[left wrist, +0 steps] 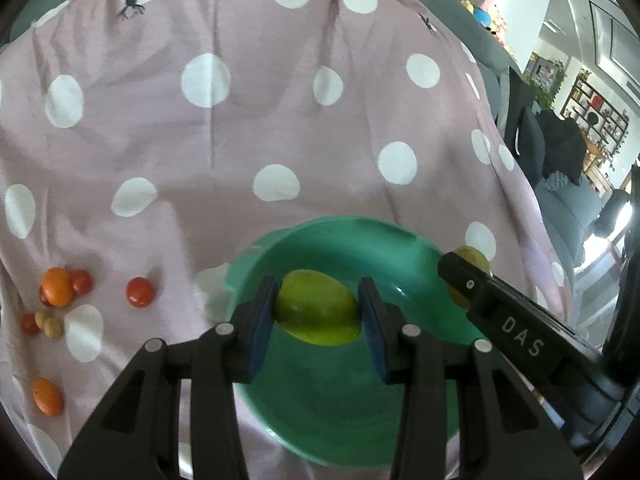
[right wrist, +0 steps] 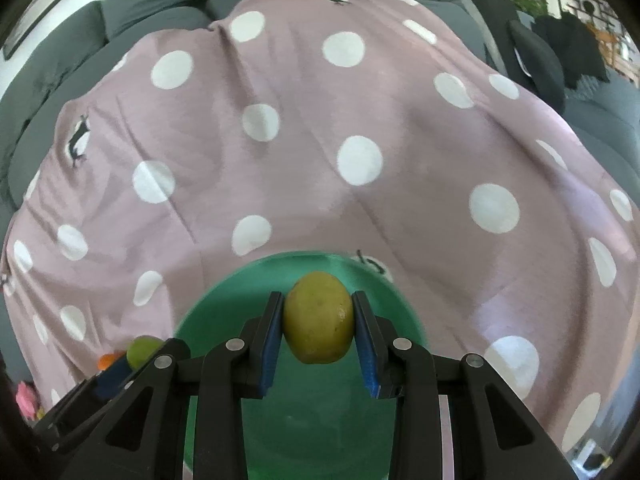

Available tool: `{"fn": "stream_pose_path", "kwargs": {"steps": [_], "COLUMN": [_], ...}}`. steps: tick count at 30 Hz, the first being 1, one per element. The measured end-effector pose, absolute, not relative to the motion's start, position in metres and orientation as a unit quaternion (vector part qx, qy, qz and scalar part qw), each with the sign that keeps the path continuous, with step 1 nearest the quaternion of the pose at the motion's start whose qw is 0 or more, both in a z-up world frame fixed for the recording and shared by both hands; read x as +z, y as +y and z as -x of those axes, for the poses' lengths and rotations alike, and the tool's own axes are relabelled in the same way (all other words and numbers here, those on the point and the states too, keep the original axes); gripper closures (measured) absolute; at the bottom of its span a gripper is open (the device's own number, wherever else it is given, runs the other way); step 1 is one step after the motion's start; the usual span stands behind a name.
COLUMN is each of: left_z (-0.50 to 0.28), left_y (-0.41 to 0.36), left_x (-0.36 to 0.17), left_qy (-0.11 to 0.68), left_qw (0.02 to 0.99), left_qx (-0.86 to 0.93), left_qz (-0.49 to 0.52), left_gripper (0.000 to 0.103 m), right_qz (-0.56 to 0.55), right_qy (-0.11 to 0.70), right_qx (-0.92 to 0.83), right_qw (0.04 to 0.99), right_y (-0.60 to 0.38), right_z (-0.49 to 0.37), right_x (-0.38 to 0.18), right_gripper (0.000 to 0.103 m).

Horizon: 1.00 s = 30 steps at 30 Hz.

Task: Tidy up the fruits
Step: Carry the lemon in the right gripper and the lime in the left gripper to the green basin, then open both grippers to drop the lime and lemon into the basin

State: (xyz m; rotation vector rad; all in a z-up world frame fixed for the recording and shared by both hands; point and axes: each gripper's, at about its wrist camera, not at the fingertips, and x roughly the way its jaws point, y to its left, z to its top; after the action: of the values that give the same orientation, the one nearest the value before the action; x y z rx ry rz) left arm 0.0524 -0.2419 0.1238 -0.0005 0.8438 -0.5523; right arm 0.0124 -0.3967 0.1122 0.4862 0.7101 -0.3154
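Note:
A green plate (left wrist: 400,248) lies on a pink polka-dot cloth; it also shows in the right wrist view (right wrist: 224,312). My left gripper (left wrist: 318,312) sits over the plate with a yellow-green fruit (left wrist: 316,308) between its pads; the left pad touches it and a small gap shows at the right pad. My right gripper (right wrist: 319,320) is shut on a yellow lemon (right wrist: 319,318) and holds it above the plate. In the left wrist view the right gripper's finger (left wrist: 504,316) comes in from the right with the lemon (left wrist: 474,258) behind its tip.
Several small fruits lie on the cloth at the left: an orange one (left wrist: 58,286), red ones (left wrist: 140,292), tan ones (left wrist: 50,324) and another orange one (left wrist: 48,396). A grey sofa (right wrist: 160,0) lies under the cloth. Dark cushions (right wrist: 536,60) are at the right.

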Motion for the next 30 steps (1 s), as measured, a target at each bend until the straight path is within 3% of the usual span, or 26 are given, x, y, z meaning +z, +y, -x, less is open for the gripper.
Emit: {"fn": "stream_pose_path", "kwargs": {"steps": [30], "left_z": [-0.054], "left_y": [-0.278], "left_x": [0.100], "left_qy": [0.433], "left_qw": [0.857], "left_qx": [-0.277], "left_qz": [-0.033], "left_gripper": [0.062], "right_qz": [-0.246], "right_qy": [0.379], "right_qx": [-0.161], "right_qw": [0.878], "right_y": [-0.416], "right_z": [-0.018], "right_x": [0.094], "right_gripper": [0.067]}}
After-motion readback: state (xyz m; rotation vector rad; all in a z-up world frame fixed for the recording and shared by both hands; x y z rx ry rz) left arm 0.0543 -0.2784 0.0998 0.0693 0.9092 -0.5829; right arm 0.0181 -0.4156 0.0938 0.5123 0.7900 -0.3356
